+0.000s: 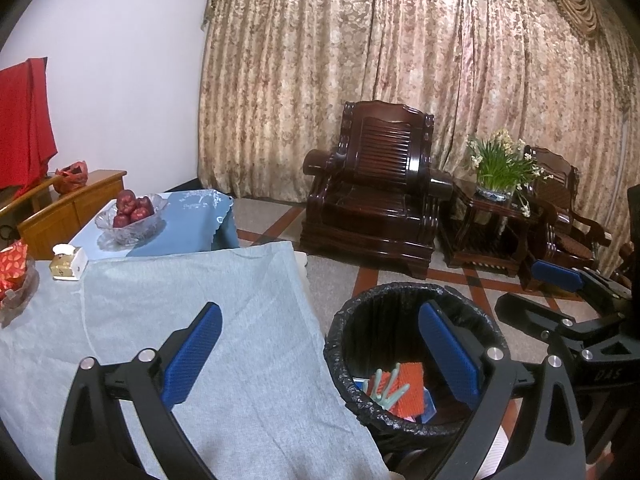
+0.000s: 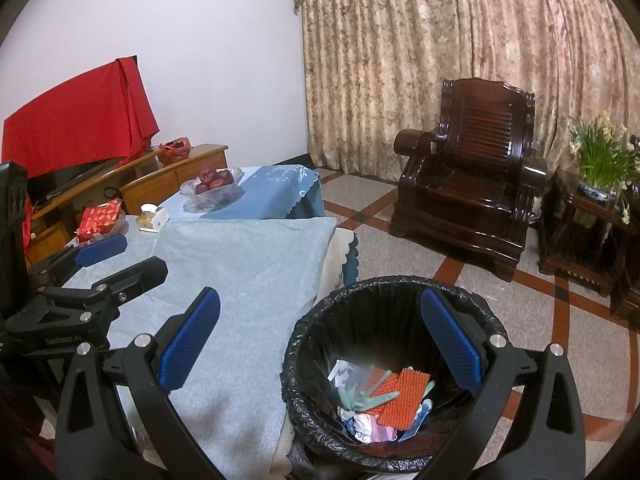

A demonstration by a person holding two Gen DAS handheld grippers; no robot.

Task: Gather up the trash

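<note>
While both hover over bin (image 2: 384, 312) | left tool (image 1: 320, 354) wide open, empty | right tool (image 2: 320, 338) wide open, empty

Little lettering can be read here. On the black body of the right tool (image 1: 576, 292), at about four o'clock in the left wrist view, raised letters read "DAS". On the black body of the left tool (image 2: 108, 264), at about nine o'clock in the right wrist view, a small pale line of print shows, too fine to make out. A white paper (image 2: 340, 372) in the trash bin (image 2: 304, 328) carries dark marks, partly blurred and unreadable.
</note>
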